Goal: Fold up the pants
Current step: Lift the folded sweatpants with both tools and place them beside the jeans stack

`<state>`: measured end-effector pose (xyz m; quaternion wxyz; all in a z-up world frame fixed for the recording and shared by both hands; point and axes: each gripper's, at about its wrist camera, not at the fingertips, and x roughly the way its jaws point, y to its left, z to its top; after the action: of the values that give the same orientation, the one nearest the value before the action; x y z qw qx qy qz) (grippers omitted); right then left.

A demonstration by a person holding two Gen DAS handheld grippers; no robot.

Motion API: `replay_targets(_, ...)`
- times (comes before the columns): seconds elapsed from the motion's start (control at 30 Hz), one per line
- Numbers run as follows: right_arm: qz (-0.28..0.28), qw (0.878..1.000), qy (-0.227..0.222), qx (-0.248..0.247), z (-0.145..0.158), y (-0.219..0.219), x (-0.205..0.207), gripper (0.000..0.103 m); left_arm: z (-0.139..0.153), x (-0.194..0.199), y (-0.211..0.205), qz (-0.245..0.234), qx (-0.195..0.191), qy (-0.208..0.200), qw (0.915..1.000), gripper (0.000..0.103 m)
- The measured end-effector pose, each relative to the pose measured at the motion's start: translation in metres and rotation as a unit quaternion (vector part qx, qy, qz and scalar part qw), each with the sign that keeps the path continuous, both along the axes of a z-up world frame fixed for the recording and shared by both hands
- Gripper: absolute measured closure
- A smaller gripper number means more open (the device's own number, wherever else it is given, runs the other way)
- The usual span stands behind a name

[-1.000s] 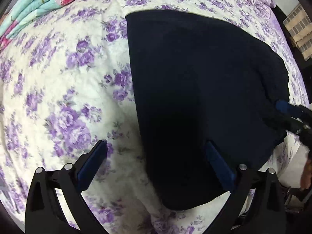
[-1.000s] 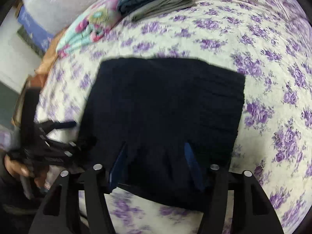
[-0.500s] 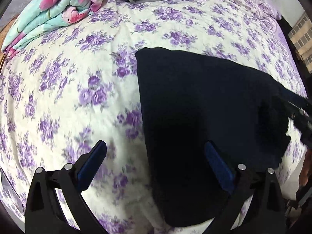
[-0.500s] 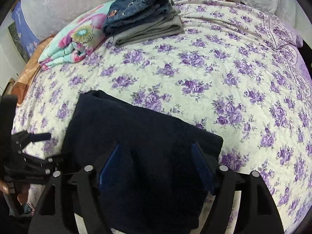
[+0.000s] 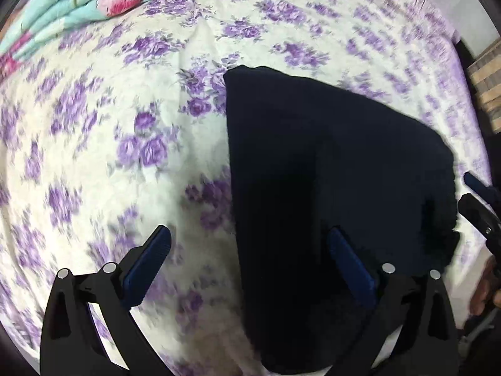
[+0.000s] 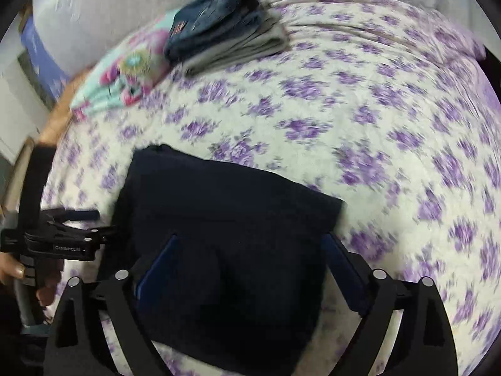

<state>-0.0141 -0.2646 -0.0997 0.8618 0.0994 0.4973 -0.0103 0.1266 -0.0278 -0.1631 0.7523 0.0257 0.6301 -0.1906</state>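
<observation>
Tongs [image 5: 247, 257] agape over pants [image 5: 328, 181] edge

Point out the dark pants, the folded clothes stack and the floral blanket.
dark pants [image 6: 225, 219], right wrist view, middle of top layer.
folded clothes stack [image 6: 219, 40], right wrist view, jeans on top.
floral blanket [image 5: 78, 6], left wrist view, teal fold.

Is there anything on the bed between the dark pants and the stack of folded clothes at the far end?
Nothing visible. Between the dark pants and the folded stack lies only bare flowered bedspread. The floral blanket sits left of the stack, off that path.
</observation>
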Motion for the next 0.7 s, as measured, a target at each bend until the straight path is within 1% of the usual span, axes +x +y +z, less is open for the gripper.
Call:
replay_targets(0.07,-0.029,0.999,0.006,0.019,-0.004,-0.018,-0.013,0.006,0.004,-0.006,0.007,-0.001,-0.025,0.009,0.9996,0.005)
replay_targets(0.13,-0.056,0.997,0.009,0.047,-0.012,-0.033,-0.025,0.006,0.006,-0.014,0.011,-0.013,-0.051,0.022,0.9984,0.005)
replay_targets(0.2,-0.095,0.991,0.024,0.092,-0.028,-0.047,-0.034,0.006,0.004,-0.023,0.009,-0.025,-0.071,0.036,0.9965,0.005)
replay_targets(0.27,-0.107,0.984,0.032,0.137,-0.043,-0.05,-0.037,0.006,-0.001,-0.026,0.006,-0.027,-0.073,0.048,0.9958,0.007)
replay_targets(0.3,-0.108,0.982,0.034,0.151,-0.049,-0.049,-0.037,0.006,-0.005,-0.025,0.002,-0.031,-0.073,0.057,0.9952,0.007)
replay_targets(0.37,-0.104,0.978,0.049,0.174,-0.064,-0.043,-0.034,0.007,-0.011,-0.024,-0.01,-0.038,-0.072,0.071,0.9942,0.011)
replay_targets(0.43,-0.105,0.976,0.07,0.176,-0.078,-0.035,-0.031,0.005,-0.018,-0.024,-0.019,-0.045,-0.069,0.08,0.9934,0.012)
replay_targets(0.47,-0.101,0.979,0.065,0.162,-0.08,-0.03,-0.03,0.004,-0.024,-0.024,-0.023,-0.048,-0.064,0.084,0.9932,0.012)
replay_targets(0.5,-0.095,0.982,0.063,0.152,-0.08,-0.025,-0.028,0.003,-0.033,-0.023,-0.024,-0.048,-0.064,0.1,0.9918,0.011)
replay_targets(0.53,-0.093,0.983,0.065,0.148,-0.08,-0.022,-0.027,0.003,-0.038,-0.021,-0.022,-0.041,-0.071,0.107,0.9908,0.009)
replay_targets(0.6,-0.089,0.981,0.066,0.16,-0.08,-0.019,-0.021,0.004,-0.04,-0.017,-0.016,-0.022,-0.101,0.111,0.9884,0.007)
replay_targets(0.63,-0.086,0.98,0.067,0.164,-0.08,-0.018,-0.019,0.006,-0.041,-0.015,-0.015,-0.015,-0.109,0.116,0.9871,0.006)
replay_targets(0.67,-0.082,0.98,0.074,0.164,-0.079,-0.014,-0.015,0.018,-0.041,-0.014,-0.015,-0.01,-0.112,0.119,0.9865,0.006)
replay_targets(0.7,-0.081,0.98,0.081,0.162,-0.077,-0.012,-0.011,0.022,-0.041,-0.012,-0.015,-0.004,-0.114,0.122,0.986,0.006)
